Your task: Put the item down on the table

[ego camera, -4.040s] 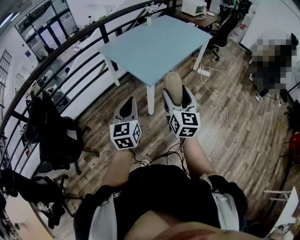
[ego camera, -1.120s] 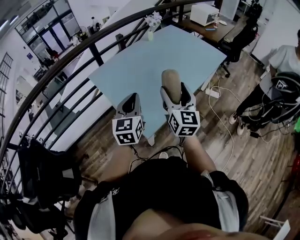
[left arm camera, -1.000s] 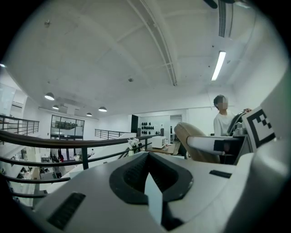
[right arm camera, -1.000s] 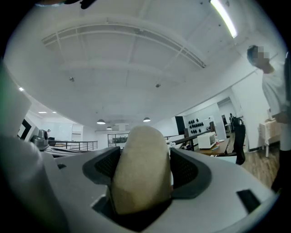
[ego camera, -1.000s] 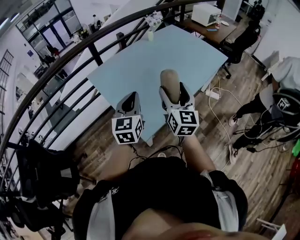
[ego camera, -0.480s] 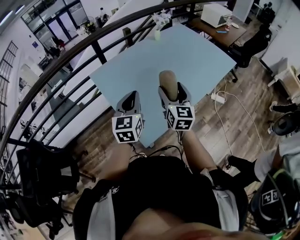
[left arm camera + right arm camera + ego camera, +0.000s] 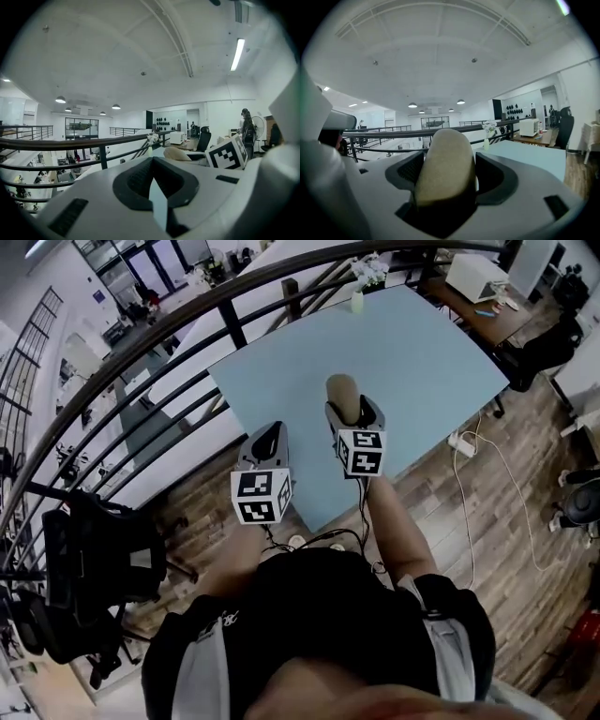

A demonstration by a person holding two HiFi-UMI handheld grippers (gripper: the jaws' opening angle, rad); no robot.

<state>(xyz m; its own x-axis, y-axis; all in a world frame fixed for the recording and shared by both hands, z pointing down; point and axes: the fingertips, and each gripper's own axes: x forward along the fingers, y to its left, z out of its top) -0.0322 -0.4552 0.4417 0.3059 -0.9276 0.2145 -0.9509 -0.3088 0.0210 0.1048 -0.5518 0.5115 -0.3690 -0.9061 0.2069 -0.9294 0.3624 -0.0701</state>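
A tan, rounded, loaf-like item (image 7: pixel 342 394) (image 7: pixel 444 164) stands up between the jaws of my right gripper (image 7: pixel 350 412) (image 7: pixel 446 187), which is shut on it. The item hangs above the near part of the light blue table (image 7: pixel 422 362) (image 7: pixel 529 157). My left gripper (image 7: pixel 268 434) (image 7: pixel 155 197) sits beside it, to the left, over the table's near edge. Its jaws stand together with nothing held. In the left gripper view the item (image 7: pixel 177 153) and the right gripper's marker cube (image 7: pixel 228 153) show at the right.
A black railing (image 7: pixel 178 329) runs along the table's left side. A small vase with flowers (image 7: pixel 360 285) (image 7: pixel 488 136) stands at the table's far edge. Beyond it is a desk with a white appliance (image 7: pixel 476 276). A black chair (image 7: pixel 98 554) stands at the left, a cable (image 7: pixel 487 470) lies on the wooden floor.
The person has stepped closer to the table. Both grippers have moved forward, and the right one with the item is now over the tabletop. The people at the right have left the view.
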